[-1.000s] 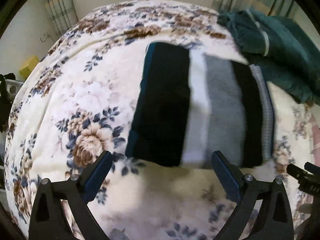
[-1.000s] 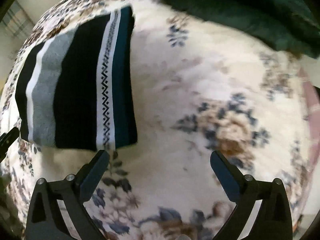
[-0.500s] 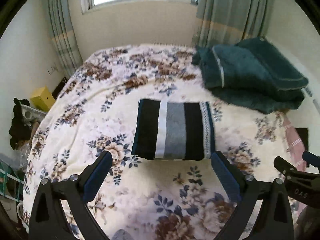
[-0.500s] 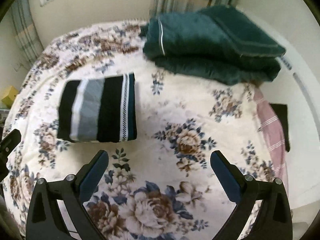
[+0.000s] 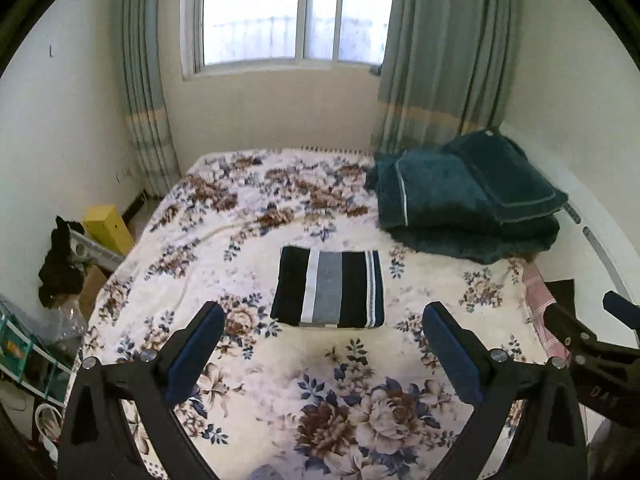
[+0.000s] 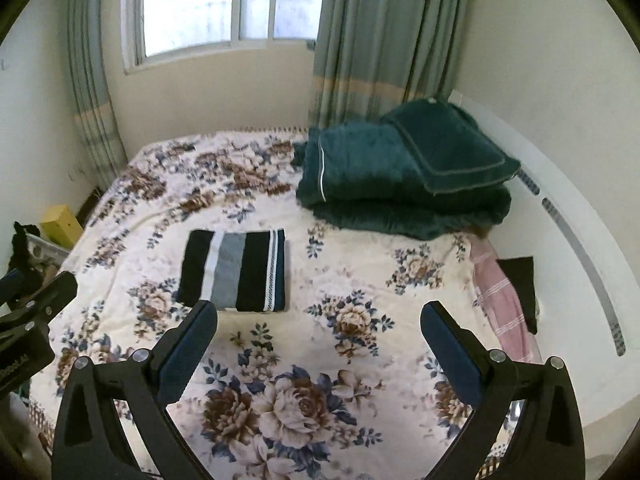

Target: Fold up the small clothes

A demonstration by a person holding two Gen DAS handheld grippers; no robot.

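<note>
A striped garment [image 5: 329,287], black, white, grey and dark teal, lies folded into a neat rectangle in the middle of the floral bedspread [image 5: 248,216]. It also shows in the right wrist view [image 6: 236,270]. My left gripper [image 5: 320,350] is open and empty, held high and well back from the garment. My right gripper [image 6: 318,346] is open and empty, also raised and back, with the garment ahead to its left. Neither gripper touches the cloth.
A folded dark green blanket [image 5: 468,204] is stacked at the back right of the bed. A pink cloth [image 6: 500,300] and a black item [image 6: 520,280] lie at the right edge. A yellow box [image 5: 108,228] and clutter stand on the floor at left. The window [image 5: 292,12] is behind.
Both grippers have pulled up and back from the folded garment, which was close in front a second ago and now lies far ahead. The garment itself has not moved.
</note>
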